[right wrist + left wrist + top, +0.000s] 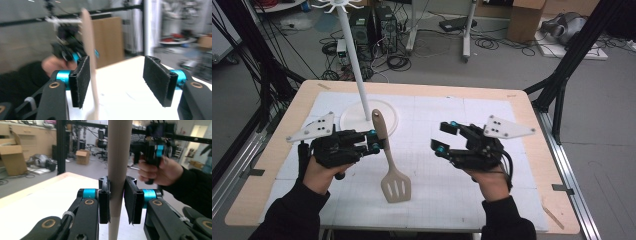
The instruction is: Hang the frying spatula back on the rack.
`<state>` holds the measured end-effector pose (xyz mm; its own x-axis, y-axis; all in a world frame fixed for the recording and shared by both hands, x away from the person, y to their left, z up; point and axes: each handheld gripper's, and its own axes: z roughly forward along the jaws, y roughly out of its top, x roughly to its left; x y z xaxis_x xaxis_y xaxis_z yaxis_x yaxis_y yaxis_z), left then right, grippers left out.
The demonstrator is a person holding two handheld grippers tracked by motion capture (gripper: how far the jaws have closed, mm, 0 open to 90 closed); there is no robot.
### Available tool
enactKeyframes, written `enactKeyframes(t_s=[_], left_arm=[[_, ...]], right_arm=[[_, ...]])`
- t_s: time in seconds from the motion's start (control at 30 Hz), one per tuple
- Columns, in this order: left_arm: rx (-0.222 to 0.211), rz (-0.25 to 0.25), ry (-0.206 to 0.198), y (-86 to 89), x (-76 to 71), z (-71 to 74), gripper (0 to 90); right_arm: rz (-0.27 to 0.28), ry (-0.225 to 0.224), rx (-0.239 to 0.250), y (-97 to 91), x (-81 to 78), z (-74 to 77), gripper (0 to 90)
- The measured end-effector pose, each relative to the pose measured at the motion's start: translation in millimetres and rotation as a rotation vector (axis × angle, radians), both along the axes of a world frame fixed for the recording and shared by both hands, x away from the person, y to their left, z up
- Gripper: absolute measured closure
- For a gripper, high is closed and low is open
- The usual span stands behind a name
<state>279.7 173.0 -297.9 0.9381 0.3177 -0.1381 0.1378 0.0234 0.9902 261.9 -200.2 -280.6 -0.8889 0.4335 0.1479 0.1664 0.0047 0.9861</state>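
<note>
Beige spatula (388, 160) clenched by my left tongs (374, 141) at its handle; right tongs (445, 138) released at 3 o'clock.

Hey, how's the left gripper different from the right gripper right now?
The left gripper has its black jaws shut on the handle of the beige slotted spatula, holding it off the white table mat; the right gripper holds nothing. In the left gripper view the pads press the handle from both sides, while in the right gripper view the pads stand wide apart. Both are black with blue knuckles and a grey three-cornered plate on top.
</note>
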Motion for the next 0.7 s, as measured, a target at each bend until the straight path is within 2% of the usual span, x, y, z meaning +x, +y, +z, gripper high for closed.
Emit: enactKeyframes(t_s=[0.17,0.3,0.4,0.57,0.7], left_arm=[[-0.009,0.045,-0.002,9.8,4.1,13.0,75.2],[0.002,0.078,-0.014,15.9,7.9,24.7,75.3],[0.004,0.11,-0.017,21.2,14.7,34.6,75.3],[-0.009,0.157,-0.008,32.5,31.0,49.2,75.3],[-0.003,0.196,-0.006,40.5,45.9,62.5,75.2]], right_arm=[[-0.164,-0.005,-0.037,-31.1,-18.2,-13.3,27.0],[-0.288,0.004,-0.086,-49.6,-25.3,-25.2,19.6],[-0.354,0.008,-0.102,-60.3,-28.4,-34.0,17.0],[-0.42,0.018,-0.123,-70.8,-29.3,-47.1,15.8],[-0.429,0.023,-0.161,-71.9,-26.6,-54.2,15.8]])
